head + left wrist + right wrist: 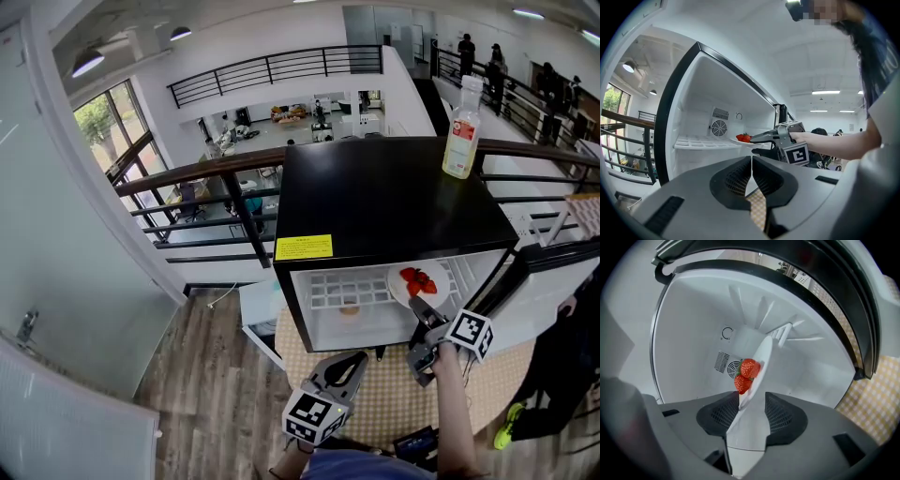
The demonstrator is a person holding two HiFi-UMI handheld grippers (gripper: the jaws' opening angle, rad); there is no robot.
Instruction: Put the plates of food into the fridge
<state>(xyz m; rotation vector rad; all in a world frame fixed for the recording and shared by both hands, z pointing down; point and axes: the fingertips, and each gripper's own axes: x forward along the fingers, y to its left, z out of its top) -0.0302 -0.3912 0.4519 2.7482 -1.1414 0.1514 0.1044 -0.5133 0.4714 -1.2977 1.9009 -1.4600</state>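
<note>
Closest to the lens, the ribbed pads of the right hand-held gripper (pixel 752 399), standing wide apart with the rim of the white plate (pixel 761 359) between them: rim against one pad, clear of the other, so loosely bracketed rather than pinched. Reaches into the open fridge (pixel 375 202) at shelf height, one jaw above the rim and one below, most likely because an edge hold is the way to pass a flat plate level through the opening. Bears two strawberries (pixel 746 373) on the far part of the plate, away from the jaws, where pads and fruit cannot meet. Appears, from the head view and the left gripper view, to rest on the white wire shelf (pixel 698 143) toward its right end, on the side where the door (pixel 562 272) swings open; judged set down, not carried. Lower and nearer the body, the left hand-held gripper (pixel 356 361), pads pressed together on nothing, kept back over the checked mat (pixel 375 403) in front of the fridge, probably to leave the opening free. Further left in the fridge, a small pale round item (pixel 349 307), too small to name. Behind, a round fan grille (pixel 719 127) on the back wall. On the black top, a clear bottle (pixel 461 131) near the right rear corner, well out of reach of the work below, and a yellow sticker (pixel 304 247) on the front edge. Calls next, by this reading, for a straight pull back, so the pads clear the rim without dragging the plate forward.
</note>
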